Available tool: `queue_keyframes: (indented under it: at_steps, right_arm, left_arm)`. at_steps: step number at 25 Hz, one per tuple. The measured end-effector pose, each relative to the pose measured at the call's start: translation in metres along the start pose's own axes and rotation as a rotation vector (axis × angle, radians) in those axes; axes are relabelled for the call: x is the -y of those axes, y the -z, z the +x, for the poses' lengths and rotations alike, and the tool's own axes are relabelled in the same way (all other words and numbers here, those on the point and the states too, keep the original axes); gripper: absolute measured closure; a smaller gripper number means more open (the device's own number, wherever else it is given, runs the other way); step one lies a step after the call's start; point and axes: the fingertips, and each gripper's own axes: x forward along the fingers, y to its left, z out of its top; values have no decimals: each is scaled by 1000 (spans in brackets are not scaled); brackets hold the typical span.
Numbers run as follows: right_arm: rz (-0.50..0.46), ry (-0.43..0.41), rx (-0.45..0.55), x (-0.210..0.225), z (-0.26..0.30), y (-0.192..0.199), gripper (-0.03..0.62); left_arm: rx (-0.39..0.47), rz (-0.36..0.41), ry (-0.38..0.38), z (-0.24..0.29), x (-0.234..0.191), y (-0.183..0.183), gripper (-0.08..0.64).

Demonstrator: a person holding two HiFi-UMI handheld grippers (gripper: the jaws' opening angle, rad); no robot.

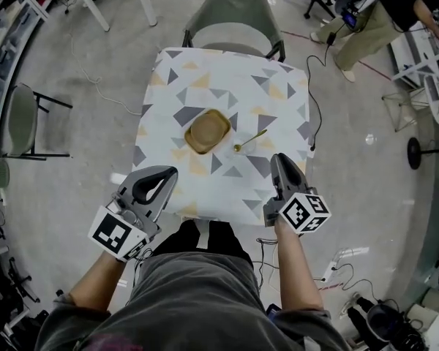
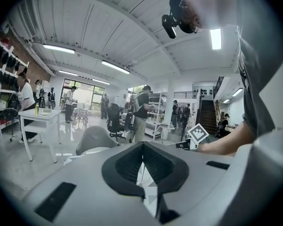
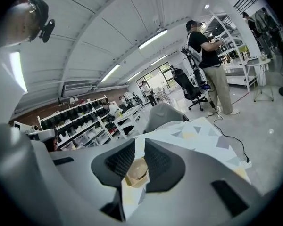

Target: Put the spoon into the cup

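Head view: spoon (image 1: 250, 140) lies flat on the table (image 1: 227, 72), just right of the tan cup (image 1: 208, 131) and not touching it. It's ahead of both grippers, well apart from the left gripper (image 1: 168, 174) and nearer the right gripper (image 1: 278, 158), whose tips sit at the table's near-right edge. The spoon is beyond those tips and slightly left. Its long axis runs diagonally: bowl end near-left, toward the cup's near corner, and handle pointing far-right. Left gripper (image 2: 142, 144): in its own view the jaw tips meet, and there is only patterned cloth in the hollow behind them, so we read it as closed on nothing. Right gripper (image 3: 139, 142): jaws a narrow slit apart with nothing held. The cup (image 3: 136, 172) shows through that slit, sitting on the cloth farther off, not between the pads. Neither gripper view shows the spoon; the jaw bodies cover most of the table there. In the head view the spoon is too small for us to tell whether its bowl faces up, and there's a pale smudge around the bowl end we can't resolve. The cup looks upright, and we can't make out anything inside it. A grey chair (image 1: 234, 13) stands at the table's far side, its seat partly under the cloth edge.
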Motion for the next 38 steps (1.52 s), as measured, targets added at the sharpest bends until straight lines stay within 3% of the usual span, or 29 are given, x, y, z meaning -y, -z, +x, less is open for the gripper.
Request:
queue_keyframes:
  at_steps: [8, 16, 28, 38]
  right_arm:
    - [-52, -107, 43, -64, -36, -21, 554]
    - [-64, -181, 73, -103, -58, -35, 563]
    - [-119, -250, 124, -140, -75, -57, 569]
    - [-117, -253, 117, -145, -76, -63, 572]
  left_arm:
    - [42, 22, 46, -9, 3, -22, 543]
    - [74, 41, 75, -12, 9, -38, 543]
    - [90, 53, 94, -13, 12, -43, 543]
    - [97, 53, 110, -7, 17, -50, 543]
